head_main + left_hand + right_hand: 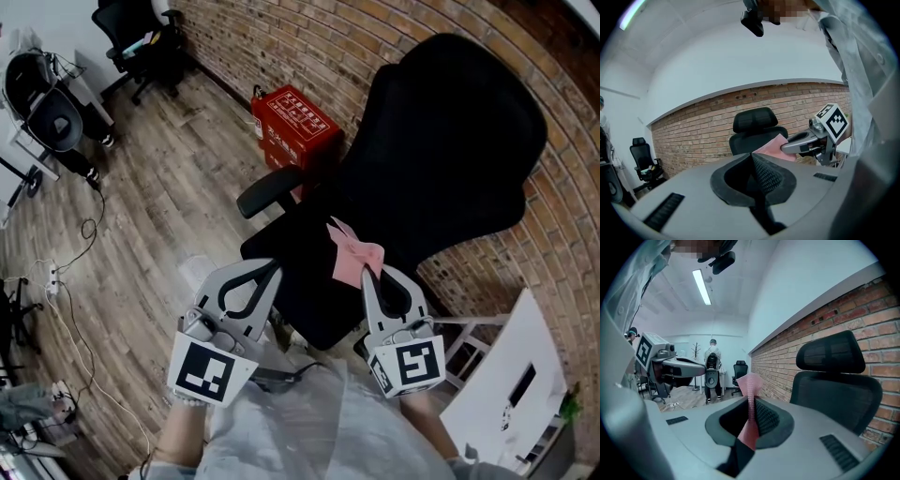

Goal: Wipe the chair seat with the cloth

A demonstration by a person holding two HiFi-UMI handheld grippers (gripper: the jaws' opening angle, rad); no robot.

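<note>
My right gripper (370, 277) pinches the pink cloth (354, 253) over the chair seat (302, 251), mid-frame; my left gripper (265, 270) is clenched on nothing; I judge wiping not yet begun.

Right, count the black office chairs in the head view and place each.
3. The nearest chair fills the middle; a second chair stands top left by the brick wall; a third chair is at the left edge. More may be hidden.
</note>
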